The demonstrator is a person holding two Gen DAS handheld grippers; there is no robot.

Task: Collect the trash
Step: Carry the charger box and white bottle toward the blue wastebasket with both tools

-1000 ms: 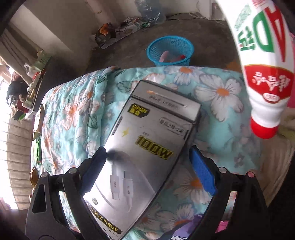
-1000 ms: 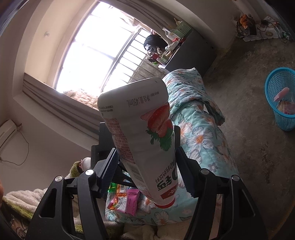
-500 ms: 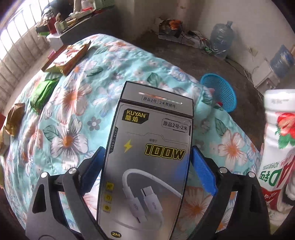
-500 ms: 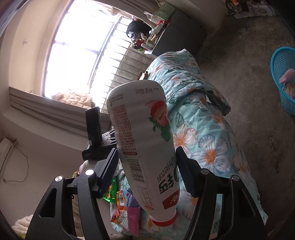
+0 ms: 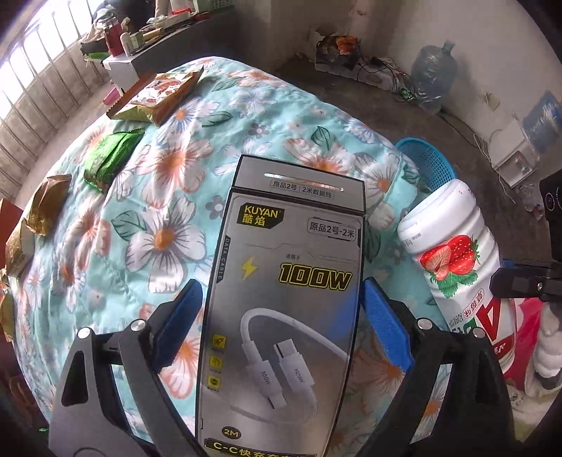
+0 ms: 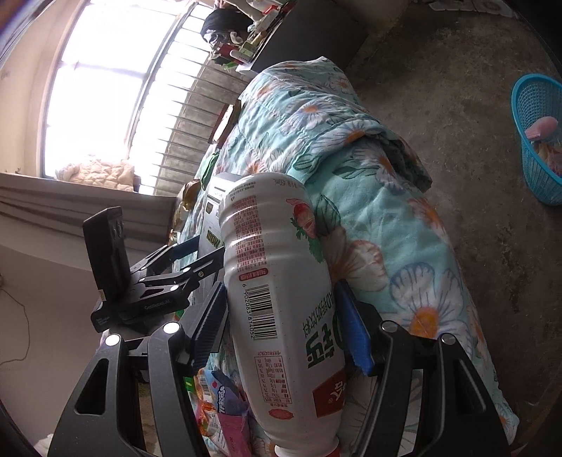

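My left gripper (image 5: pixel 281 316) is shut on a silver KUYAN 100W cable box (image 5: pixel 288 298) and holds it above the floral quilt (image 5: pixel 158 211). My right gripper (image 6: pixel 281 327) is shut on a white strawberry drink bottle (image 6: pixel 277 281), held cap-down with its red cap toward me. The bottle also shows at the right of the left wrist view (image 5: pixel 456 267). The box and left gripper show in the right wrist view (image 6: pixel 210 225). A blue trash basket (image 6: pixel 537 137) stands on the floor beyond the bed; its rim peeks out in the left wrist view (image 5: pixel 428 161).
Several snack wrappers lie on the quilt: a brown-green bag (image 5: pixel 158 95), a green one (image 5: pixel 112 158), gold ones (image 5: pixel 42 207). More packets (image 6: pixel 217 397) lie under my right gripper. A water jug (image 5: pixel 428 81) and cables sit by the far wall. A cluttered dark table (image 5: pixel 147 31) stands under the window.
Both grippers have tilted and lowered toward the bed while keeping hold. The bottle now sits lower beside the box, and the basket is mostly hidden behind the quilt's edge in the left view.
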